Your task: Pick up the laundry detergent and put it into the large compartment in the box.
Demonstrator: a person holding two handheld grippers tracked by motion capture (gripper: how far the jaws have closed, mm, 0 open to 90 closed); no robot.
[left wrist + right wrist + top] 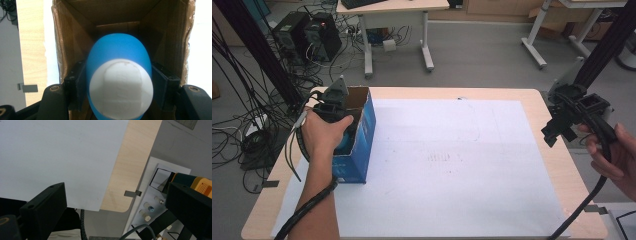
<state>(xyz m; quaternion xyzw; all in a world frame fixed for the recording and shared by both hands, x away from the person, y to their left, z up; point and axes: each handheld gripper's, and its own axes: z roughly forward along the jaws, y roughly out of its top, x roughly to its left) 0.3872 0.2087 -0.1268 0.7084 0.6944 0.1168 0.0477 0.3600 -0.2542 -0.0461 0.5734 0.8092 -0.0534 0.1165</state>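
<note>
Blue and white, an egg-shaped object (pixel 120 77) sits closest to the lens in the left gripper view, its white flat end facing the camera with a faint raised outline on it that may be moulded lettering — too soft to read. Both black jaws of the left gripper (pixel 119 87) press on its sides, pinching it, and it is held in the mouth of an open cardboard box (pixel 75 37) whose brown inner walls and taped flap edges surround it. The lower edge of the object is cut off by the frame.

From the high view, the left gripper (pixel 333 107) points down into the top of that box (pixel 362 145), which is blue on the outside and stands near the left edge of a white paper sheet (pixel 452 165) covering the wooden table (pixel 557 165). The person's left hand (pixel 324 135) hides most of the object; just a sliver of blue shows beside the fingers. Printing on the box's blue face is too small to make out.

At the table's right edge the right gripper (pixel 562 127) hangs in the right hand (pixel 617 155), well apart from the box. In the right gripper view its jaws stand spread wide with nothing between them, over the sheet's corner (pixel 62 152) and a metal clip (pixel 132 193) on the table rim. Beyond lies a pale panel with small knobs (pixel 147 212) — any labels there are unreadable.
</note>
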